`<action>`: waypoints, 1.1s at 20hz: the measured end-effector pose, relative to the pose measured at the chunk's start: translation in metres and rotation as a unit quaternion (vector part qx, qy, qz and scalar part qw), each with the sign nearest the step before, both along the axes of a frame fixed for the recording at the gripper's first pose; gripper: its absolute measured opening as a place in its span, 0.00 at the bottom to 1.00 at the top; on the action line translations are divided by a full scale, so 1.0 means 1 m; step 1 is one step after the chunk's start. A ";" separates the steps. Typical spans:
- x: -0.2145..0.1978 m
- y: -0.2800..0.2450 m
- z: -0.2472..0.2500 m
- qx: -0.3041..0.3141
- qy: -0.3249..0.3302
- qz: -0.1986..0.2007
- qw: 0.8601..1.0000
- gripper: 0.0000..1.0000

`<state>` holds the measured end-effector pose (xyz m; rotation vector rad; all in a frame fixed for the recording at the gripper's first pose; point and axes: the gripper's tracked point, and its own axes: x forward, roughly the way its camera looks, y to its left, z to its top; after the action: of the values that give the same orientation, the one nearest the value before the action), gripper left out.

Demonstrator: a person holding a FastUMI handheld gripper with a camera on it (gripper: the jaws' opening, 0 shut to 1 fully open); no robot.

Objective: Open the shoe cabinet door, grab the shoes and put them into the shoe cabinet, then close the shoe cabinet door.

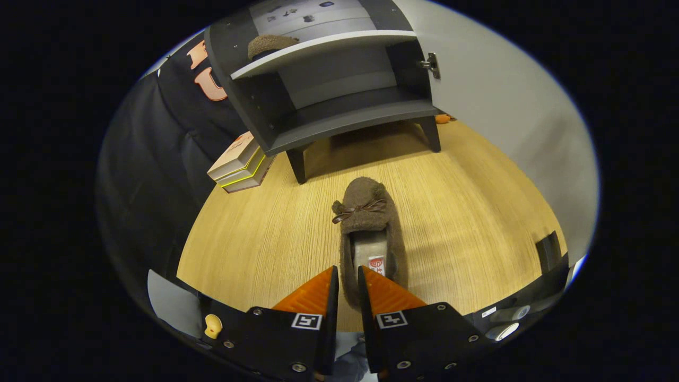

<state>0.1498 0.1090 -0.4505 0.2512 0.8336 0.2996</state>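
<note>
The brown fuzzy slipper with a small ribbon bow (pixel 368 223) lies on the pale wood-grain floor (pixel 467 223), toe pointing toward the cabinet and heel toward the gripper (pixel 347 278). The fingers are drawn narrow, with the slipper's left heel wall between them; they look closed on that soft rim, though the contact itself is hidden behind the fingertips, so the firmness of the hold is a judgement.

Beyond the slipper stands the dark grey shoe cabinet on short legs (pixel 339 101), its light grey door (pixel 509 111) swung open to the right on a metal hinge (pixel 431 64). A second brown fuzzy slipper (pixel 270 45) already sits on the white upper shelf (pixel 323 50); the lower shelf is free. Just left of the cabinet, a stack of flat boxes (pixel 241 167) rests against the black cloth wall.

The main risk is the grip: a pinch on one plush edge can let the slipper swing toe-down when lifted, or slide out if the fabric compresses. A drooping toe may then catch on the front edge of the lower shelf or the cabinet's leg and pull free. Carried too far left, it could knock the boxes; too far right, it could bump the open door and shift it.
</note>
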 end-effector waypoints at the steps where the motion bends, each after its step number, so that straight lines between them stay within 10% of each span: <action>1: 0.005 0.005 -0.009 -0.002 0.005 0.008 1.000 0.23; 22: 0.072 0.018 -0.036 -0.040 -0.023 -0.004 0.999 0.08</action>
<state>0.2220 0.1270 -0.4860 0.1722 0.7979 0.2623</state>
